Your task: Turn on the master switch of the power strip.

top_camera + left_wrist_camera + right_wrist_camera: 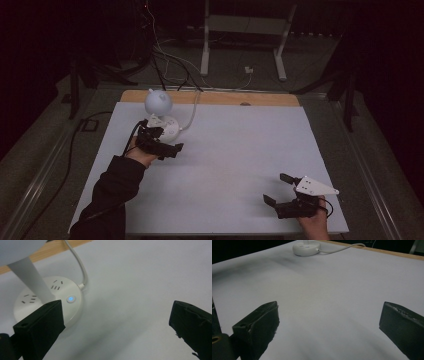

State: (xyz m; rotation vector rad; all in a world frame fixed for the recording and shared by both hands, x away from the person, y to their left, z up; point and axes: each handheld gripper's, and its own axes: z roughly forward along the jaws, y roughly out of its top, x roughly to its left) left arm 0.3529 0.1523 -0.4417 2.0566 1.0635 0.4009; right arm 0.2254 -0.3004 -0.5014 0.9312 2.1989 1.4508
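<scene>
Lamp base (50, 298) sits at the bench's (225, 165) far left, blue button light (70, 299) on, so switching looks done, though dimness leaves this unsure. Left hand-held gripper (167, 148) released just beside it; right hand-held gripper (280, 190) spread, idle, well apart.

Far left on the desk (225, 165): a round socket base (45, 300), with a lamp (158, 102) standing on it. Cable (80, 267) running from the base's right side toward the far edge. Just near of the base, touching nothing: left tool (167, 149), jaws wide apart. Near right corner, well apart from all that: right tool (282, 189), jaws wide apart over bare desk.
</scene>
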